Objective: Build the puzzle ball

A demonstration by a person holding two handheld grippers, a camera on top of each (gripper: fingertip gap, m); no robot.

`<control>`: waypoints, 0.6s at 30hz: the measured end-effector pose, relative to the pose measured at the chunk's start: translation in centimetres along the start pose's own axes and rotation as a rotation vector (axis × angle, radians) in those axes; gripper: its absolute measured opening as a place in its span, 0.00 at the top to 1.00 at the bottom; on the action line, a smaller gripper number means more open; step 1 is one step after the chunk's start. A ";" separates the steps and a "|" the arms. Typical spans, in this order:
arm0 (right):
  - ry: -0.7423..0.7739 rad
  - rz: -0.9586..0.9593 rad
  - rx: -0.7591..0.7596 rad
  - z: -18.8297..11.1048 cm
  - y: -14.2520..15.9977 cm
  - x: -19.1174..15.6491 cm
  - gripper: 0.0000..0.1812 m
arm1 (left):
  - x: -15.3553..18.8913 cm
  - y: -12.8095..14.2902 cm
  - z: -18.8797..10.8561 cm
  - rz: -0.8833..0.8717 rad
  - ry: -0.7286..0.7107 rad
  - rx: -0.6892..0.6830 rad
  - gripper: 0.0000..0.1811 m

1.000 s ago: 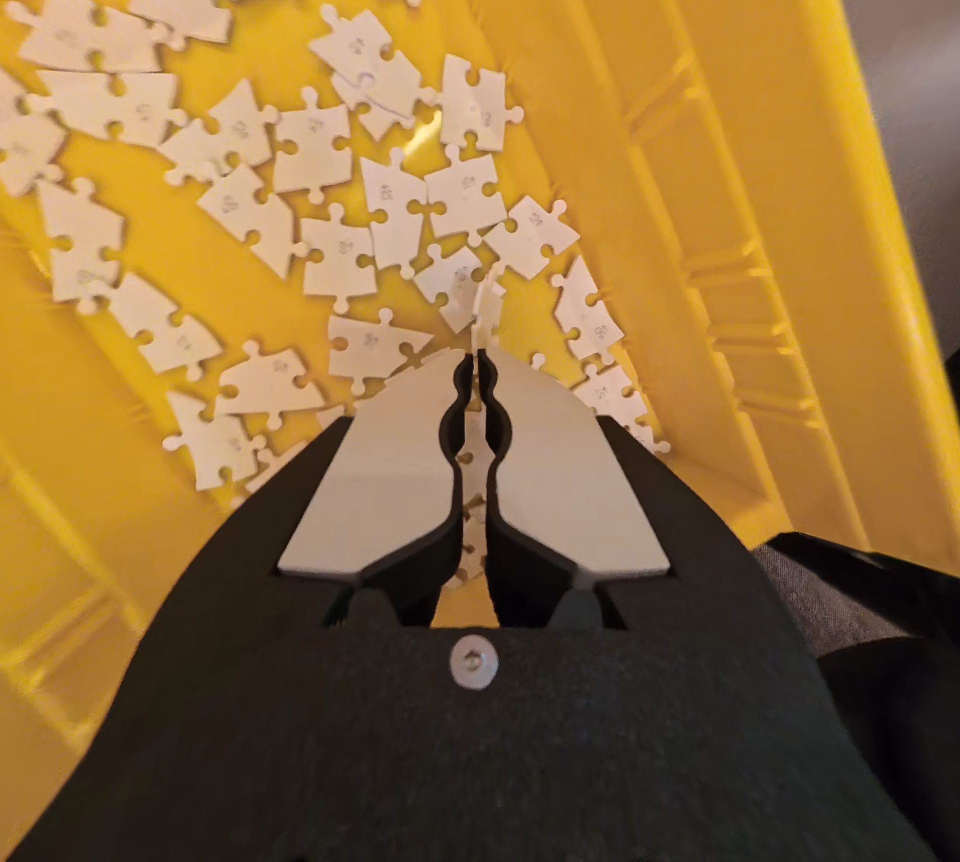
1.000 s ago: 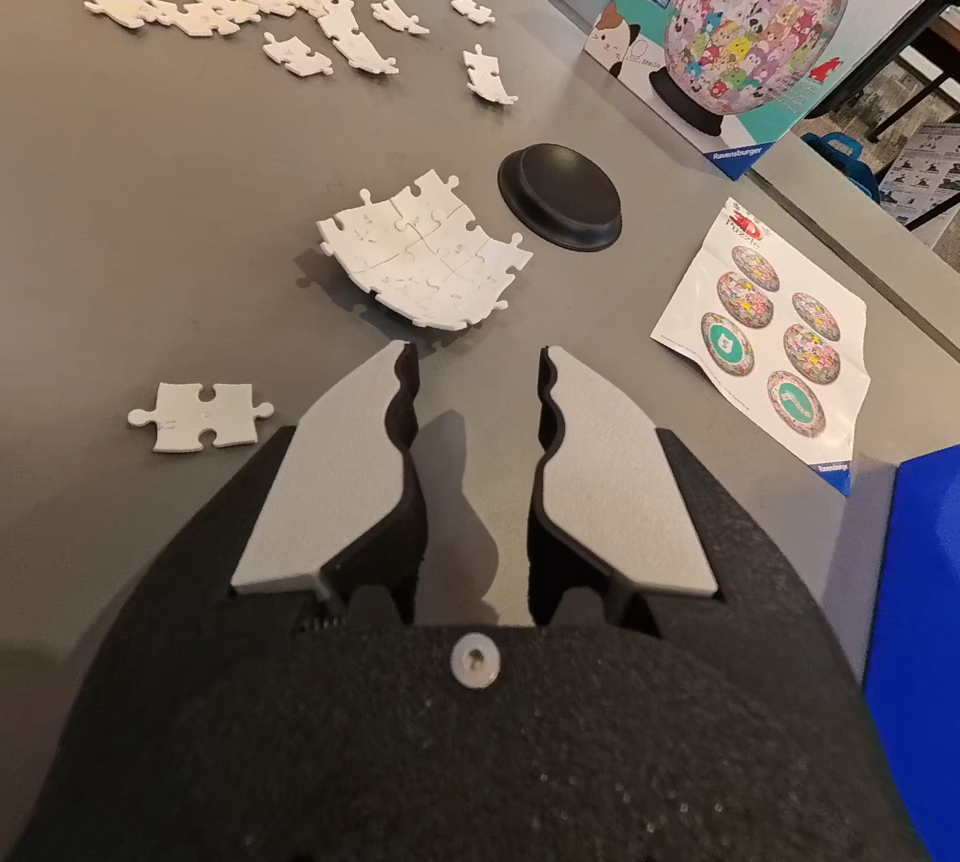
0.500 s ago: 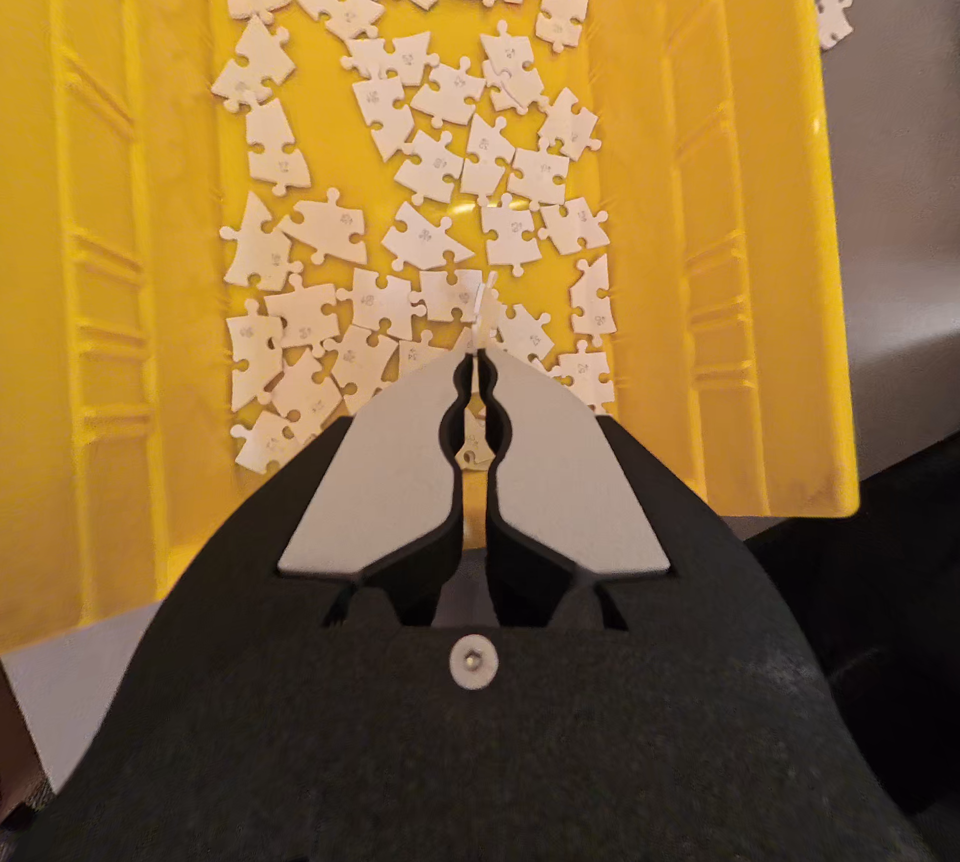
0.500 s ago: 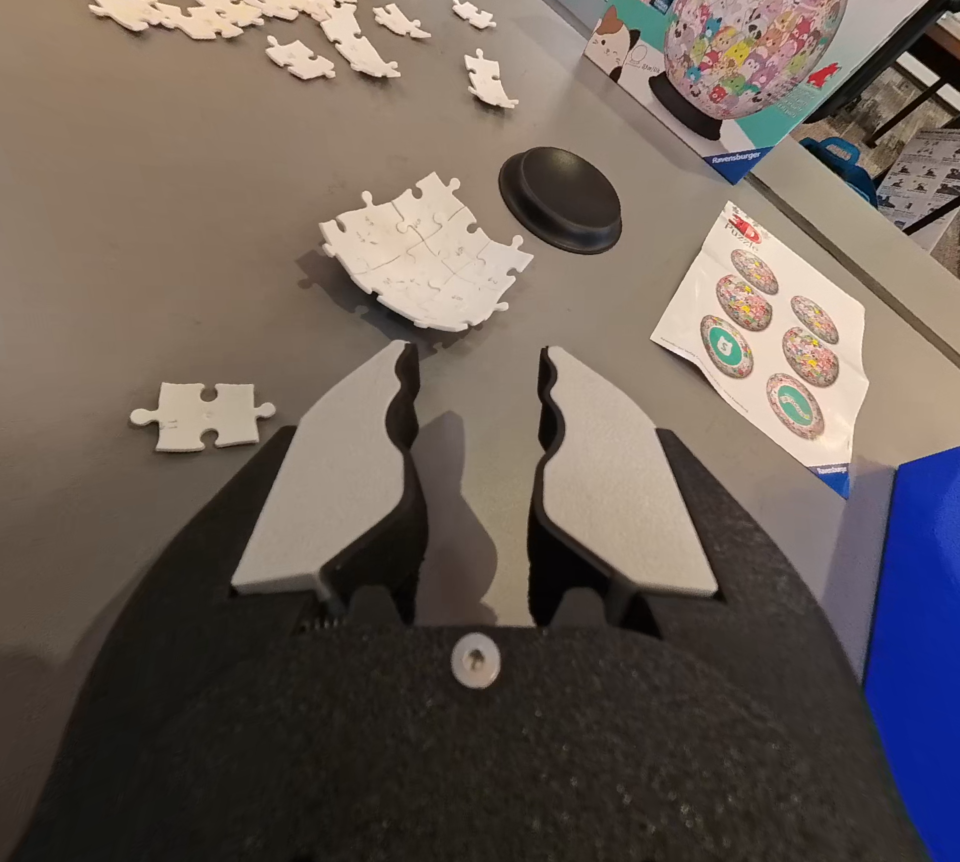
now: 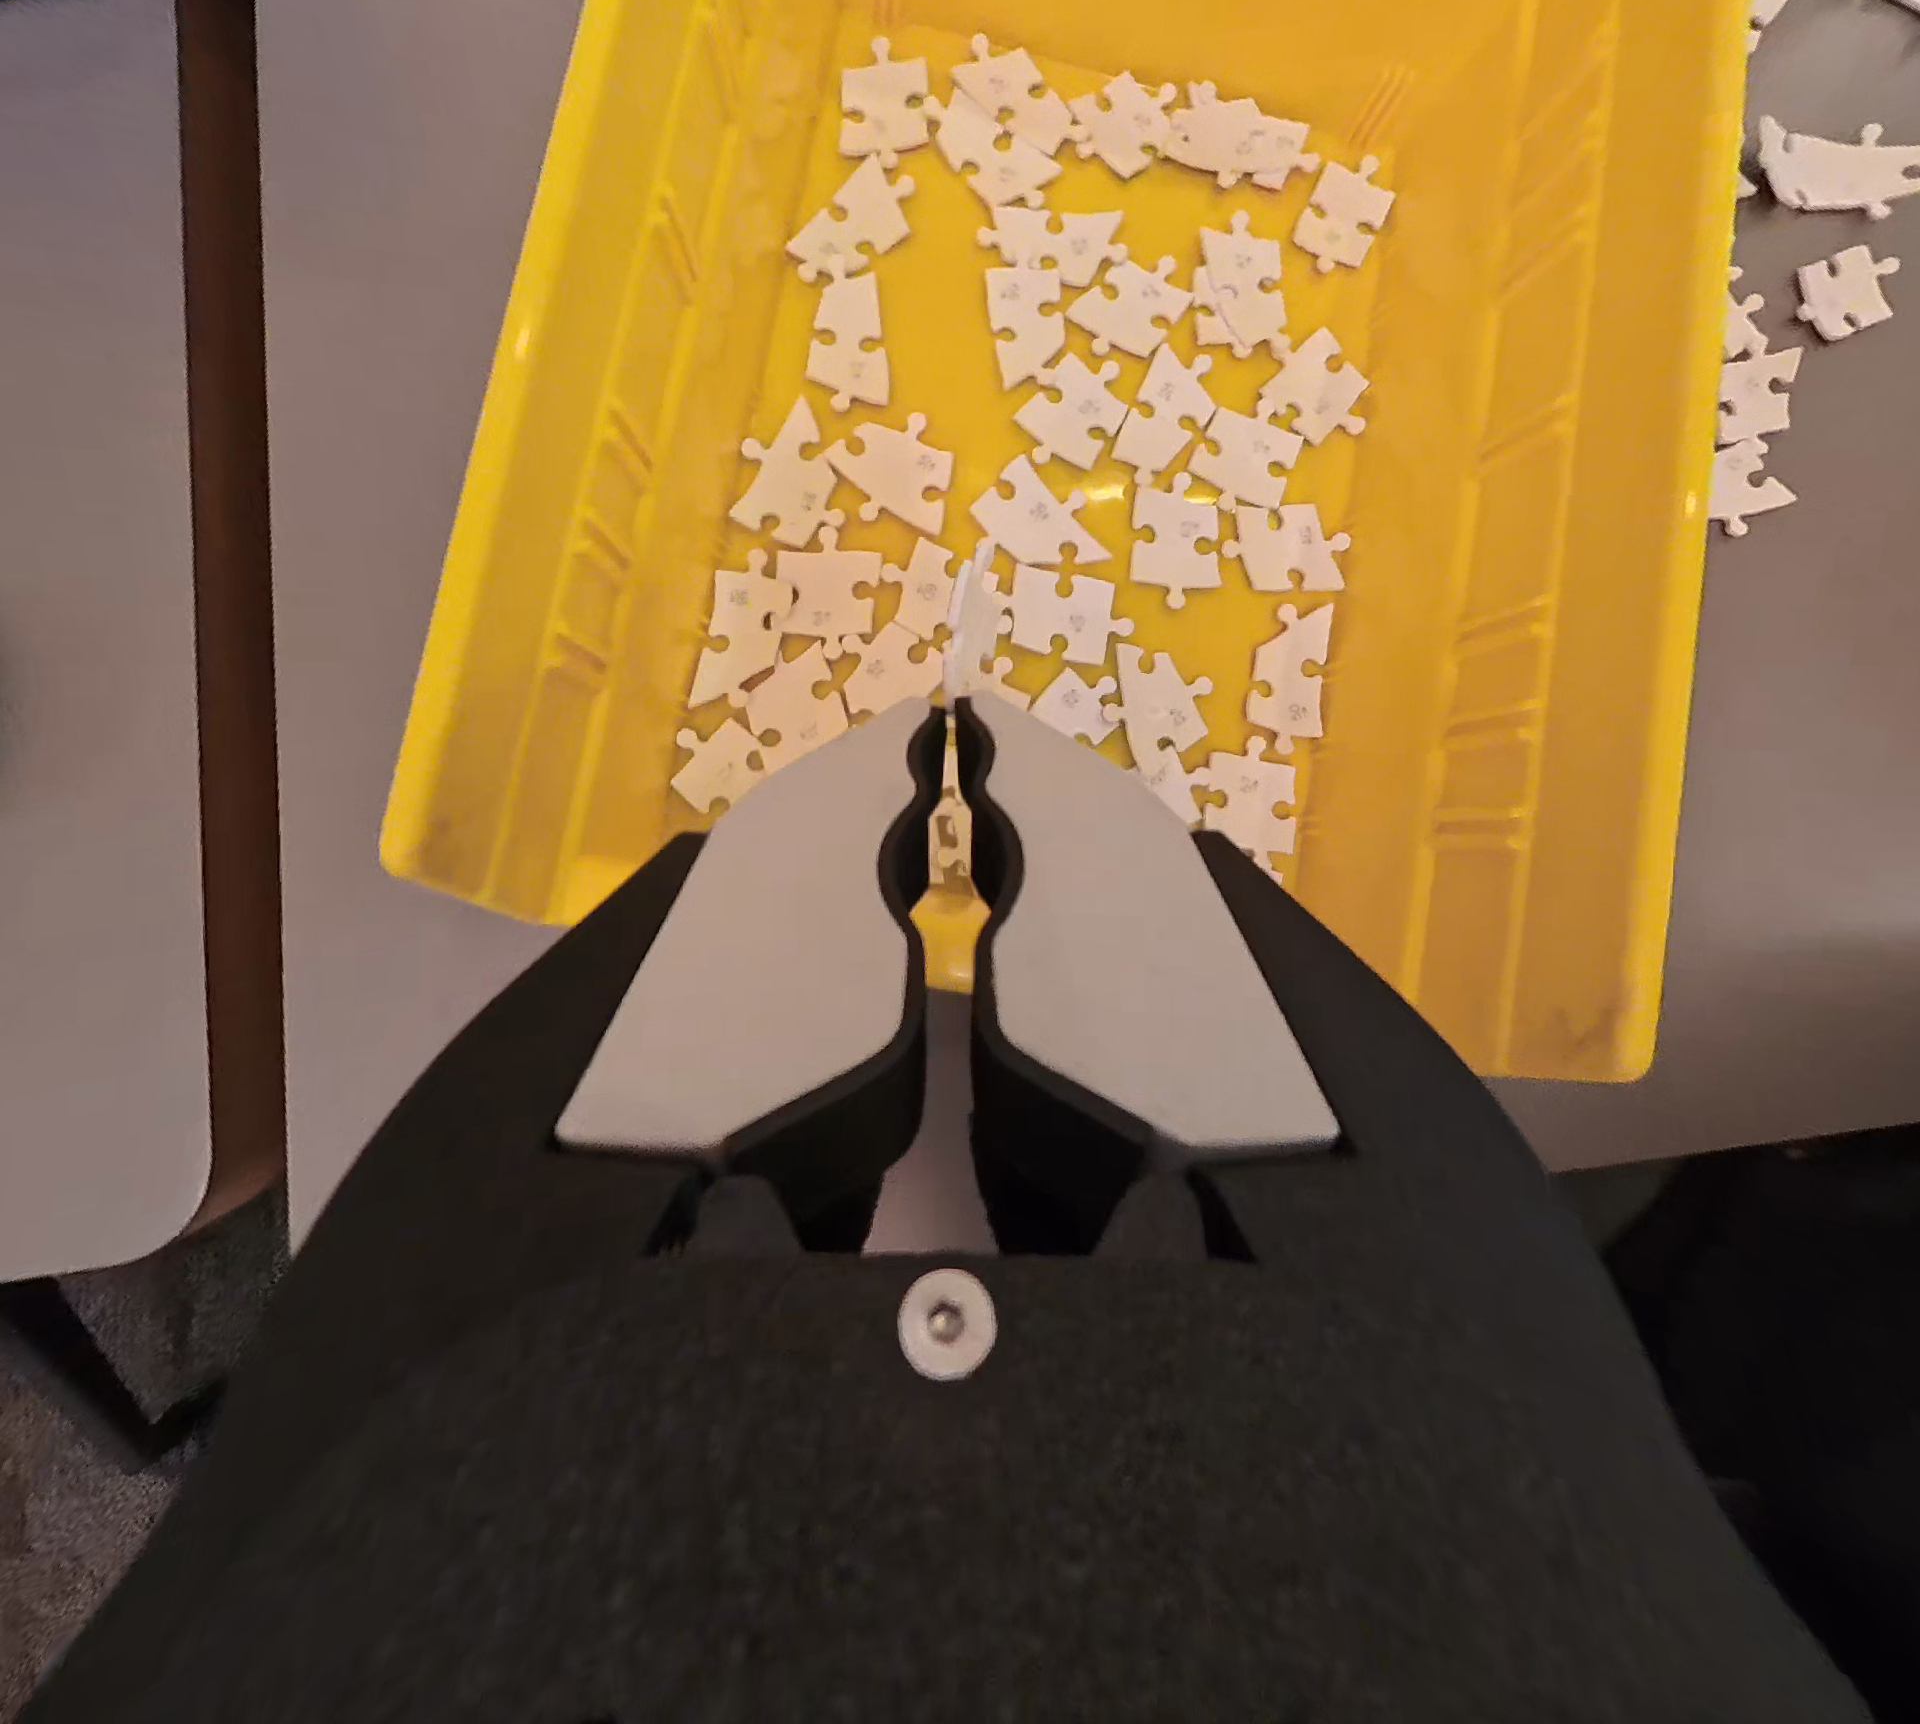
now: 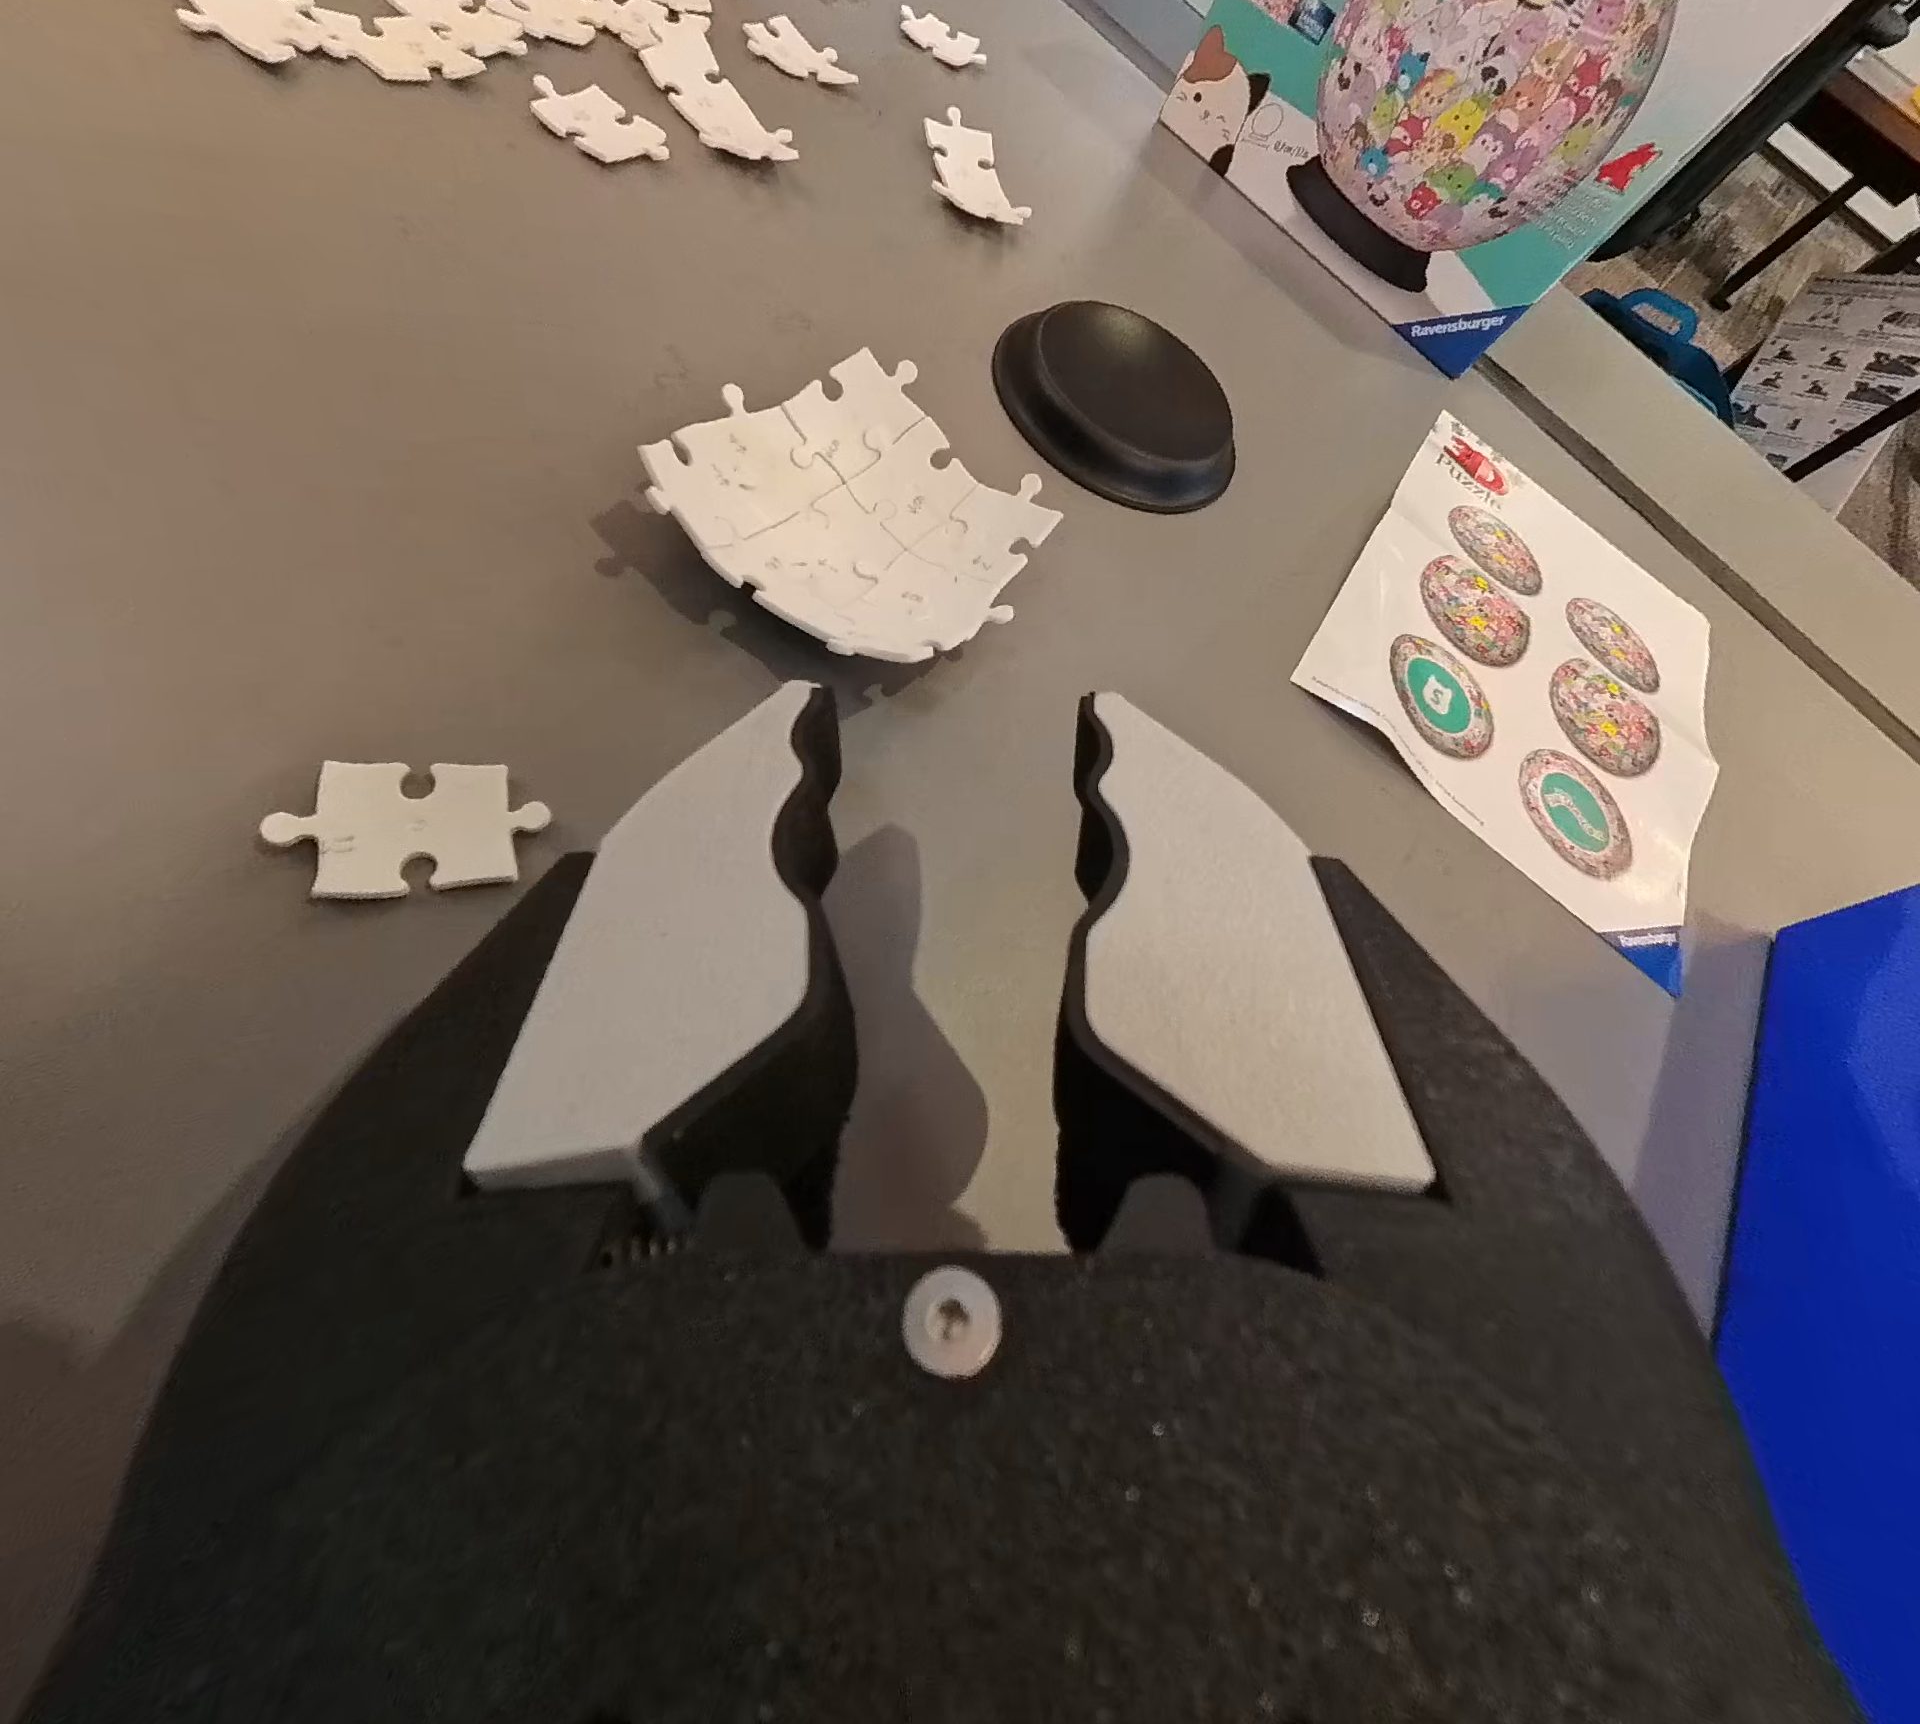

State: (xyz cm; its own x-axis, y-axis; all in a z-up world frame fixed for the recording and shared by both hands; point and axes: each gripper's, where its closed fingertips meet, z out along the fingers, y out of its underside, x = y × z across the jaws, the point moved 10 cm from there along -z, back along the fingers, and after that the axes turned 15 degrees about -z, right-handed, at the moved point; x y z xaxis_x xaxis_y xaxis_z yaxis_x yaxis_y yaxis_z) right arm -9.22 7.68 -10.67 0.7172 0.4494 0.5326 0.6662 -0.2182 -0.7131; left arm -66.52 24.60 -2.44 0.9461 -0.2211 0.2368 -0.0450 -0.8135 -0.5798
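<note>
In the left wrist view my left gripper (image 5: 954,710) is shut on a white puzzle piece (image 5: 972,625), held edge-on and sticking out past the fingertips. It hangs above a yellow bin (image 5: 582,448) with several loose white pieces (image 5: 1174,417) on its floor. In the right wrist view my right gripper (image 6: 954,706) is open and empty just above the grey table (image 6: 312,448). A curved, partly built white puzzle shell (image 6: 847,521) lies just beyond its fingertips. A joined pair of pieces (image 6: 405,827) lies to its left.
A black round stand (image 6: 1117,407) sits right of the shell. The puzzle box (image 6: 1538,53) stands at the far right, a printed leaflet (image 6: 1527,698) lies nearer. Several loose pieces (image 6: 436,1) are spread at the far left. A blue surface (image 6: 1829,1259) is at the right edge.
My left gripper has risen and drawn back out of the yellow bin with the piece still in its grasp; the whole bin now shows. My right gripper has stayed put, open.
</note>
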 end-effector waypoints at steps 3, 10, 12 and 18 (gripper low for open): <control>0.000 0.004 0.004 0.0 0.0 0.0 0.76 | -0.3 0.3 -0.4 -0.033 -0.028 0.003 0.99; -0.004 0.006 0.005 -0.1 0.0 0.0 0.76 | -0.9 0.5 -2.0 -0.069 -0.076 0.035 0.99; -0.002 0.006 0.008 -0.1 0.0 0.0 0.77 | -0.7 0.6 -2.4 -0.071 -0.073 0.041 0.99; -0.003 0.007 0.012 -0.1 0.0 0.1 0.77 | 1.3 0.6 -4.2 -0.020 -0.055 0.094 0.99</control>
State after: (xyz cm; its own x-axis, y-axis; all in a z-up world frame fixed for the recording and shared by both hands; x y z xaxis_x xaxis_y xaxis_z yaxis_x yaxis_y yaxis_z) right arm -9.14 7.59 -10.60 0.7213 0.4507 0.5258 0.6584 -0.2107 -0.7226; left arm -66.62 21.58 0.81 0.9628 -0.1729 0.2075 0.0024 -0.7628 -0.6466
